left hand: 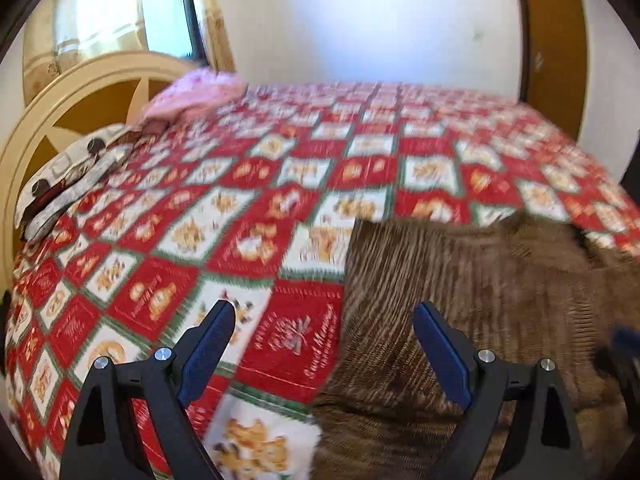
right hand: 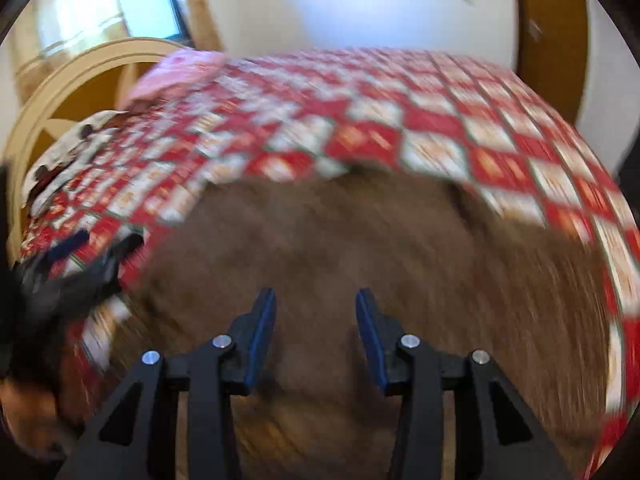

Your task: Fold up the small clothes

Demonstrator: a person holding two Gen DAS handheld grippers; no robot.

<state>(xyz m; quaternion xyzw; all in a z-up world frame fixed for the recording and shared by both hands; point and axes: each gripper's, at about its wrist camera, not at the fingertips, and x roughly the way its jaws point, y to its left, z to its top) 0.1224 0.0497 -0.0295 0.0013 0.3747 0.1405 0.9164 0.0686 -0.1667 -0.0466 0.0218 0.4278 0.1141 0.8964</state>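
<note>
A brown ribbed knit garment (left hand: 460, 300) lies on a bed with a red and white patchwork cover (left hand: 248, 208). My left gripper (left hand: 324, 312) is wide open and empty, above the garment's left edge. The right wrist view is motion-blurred; the brown garment (right hand: 340, 240) fills its middle. My right gripper (right hand: 316, 300) is open and empty over the garment. The left gripper shows blurred at the left edge of the right wrist view (right hand: 72, 264).
A pink pillow (left hand: 196, 96) and a patterned cloth (left hand: 68, 176) lie by the cream headboard (left hand: 80, 96) at the left. A window (left hand: 164, 8), a white wall and a brown door (left hand: 556, 48) stand behind the bed.
</note>
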